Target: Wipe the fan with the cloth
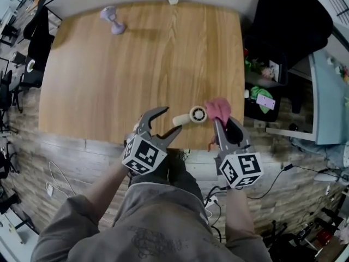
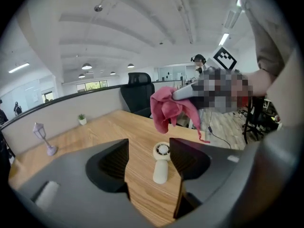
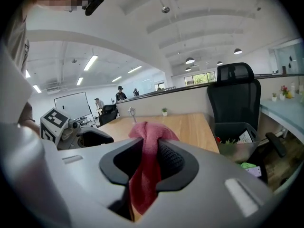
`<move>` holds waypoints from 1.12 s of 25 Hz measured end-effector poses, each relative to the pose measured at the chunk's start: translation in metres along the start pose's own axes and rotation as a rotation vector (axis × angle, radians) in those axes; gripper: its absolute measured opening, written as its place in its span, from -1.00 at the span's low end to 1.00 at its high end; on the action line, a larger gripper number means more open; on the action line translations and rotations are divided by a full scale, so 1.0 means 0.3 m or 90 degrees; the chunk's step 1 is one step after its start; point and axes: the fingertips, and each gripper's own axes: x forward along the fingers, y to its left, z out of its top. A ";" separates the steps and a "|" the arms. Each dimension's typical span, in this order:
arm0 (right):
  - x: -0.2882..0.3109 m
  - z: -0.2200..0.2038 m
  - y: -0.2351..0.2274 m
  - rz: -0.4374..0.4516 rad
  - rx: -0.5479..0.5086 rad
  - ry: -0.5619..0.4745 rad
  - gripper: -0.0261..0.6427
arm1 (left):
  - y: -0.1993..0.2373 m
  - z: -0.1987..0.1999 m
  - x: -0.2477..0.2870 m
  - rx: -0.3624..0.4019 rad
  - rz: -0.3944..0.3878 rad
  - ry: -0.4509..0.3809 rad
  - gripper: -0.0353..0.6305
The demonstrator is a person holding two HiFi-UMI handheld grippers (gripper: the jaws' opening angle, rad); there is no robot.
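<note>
Table (image 1: 109, 64); fan (image 1: 192, 116); cloth (image 1: 219, 108) in right claw (image 1: 223, 123)

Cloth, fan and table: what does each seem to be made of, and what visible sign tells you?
The cloth looks like soft pink fabric, perhaps microfibre: it hangs in limp folds. The fan seems smooth matte cream plastic, with rounded moulded edges. The table shows light wood grain; solid or laminate is unclear.

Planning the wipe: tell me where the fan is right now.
In the head view the fan lies on the table near its near edge, just left of the pink cloth held by the right gripper.
</note>
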 end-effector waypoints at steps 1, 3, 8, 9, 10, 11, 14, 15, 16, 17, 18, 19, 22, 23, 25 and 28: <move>0.019 -0.028 -0.013 -0.004 0.001 0.006 -0.64 | -0.008 -0.031 0.026 -0.006 -0.010 0.009 -0.09; 0.053 -0.079 -0.041 -0.007 0.009 0.011 -0.64 | -0.027 -0.091 0.076 -0.012 -0.028 0.029 -0.09; 0.133 -0.198 -0.085 -0.013 0.022 0.037 -0.64 | -0.048 -0.231 0.175 -0.019 -0.055 0.077 -0.09; 0.149 -0.222 -0.087 -0.015 0.021 0.046 -0.64 | -0.049 -0.258 0.190 -0.023 -0.059 0.084 -0.09; 0.164 -0.247 -0.088 -0.016 0.019 0.055 -0.64 | -0.053 -0.285 0.203 -0.025 -0.064 0.092 -0.09; 0.179 -0.272 -0.089 -0.017 0.016 0.064 -0.64 | -0.059 -0.313 0.217 -0.026 -0.069 0.102 -0.09; 0.219 -0.346 -0.091 -0.023 0.010 0.093 -0.64 | -0.077 -0.384 0.256 -0.024 -0.083 0.135 -0.09; 0.230 -0.368 -0.092 -0.025 0.007 0.102 -0.64 | -0.082 -0.399 0.268 -0.024 -0.087 0.143 -0.09; 0.241 -0.388 -0.095 -0.030 0.003 0.112 -0.64 | -0.086 -0.410 0.279 -0.025 -0.090 0.149 -0.09; 0.250 -0.406 -0.099 -0.037 -0.003 0.122 -0.64 | -0.090 -0.419 0.290 -0.026 -0.094 0.154 -0.09; 0.258 -0.424 -0.103 -0.046 -0.011 0.133 -0.64 | -0.094 -0.428 0.300 -0.025 -0.097 0.158 -0.09; 0.264 -0.440 -0.108 -0.056 -0.018 0.144 -0.64 | -0.097 -0.436 0.310 -0.021 -0.099 0.162 -0.10; 0.280 -0.475 -0.110 -0.073 -0.034 0.168 -0.64 | -0.108 -0.452 0.328 -0.010 -0.105 0.167 -0.19; 0.285 -0.479 -0.104 -0.071 -0.038 0.172 -0.64 | -0.109 -0.453 0.331 -0.010 -0.106 0.166 -0.21; 0.297 -0.480 -0.082 -0.059 -0.045 0.176 -0.64 | -0.106 -0.454 0.333 -0.009 -0.102 0.163 -0.23; 0.317 -0.480 -0.049 -0.041 -0.047 0.181 -0.64 | -0.098 -0.463 0.334 -0.011 -0.093 0.158 -0.32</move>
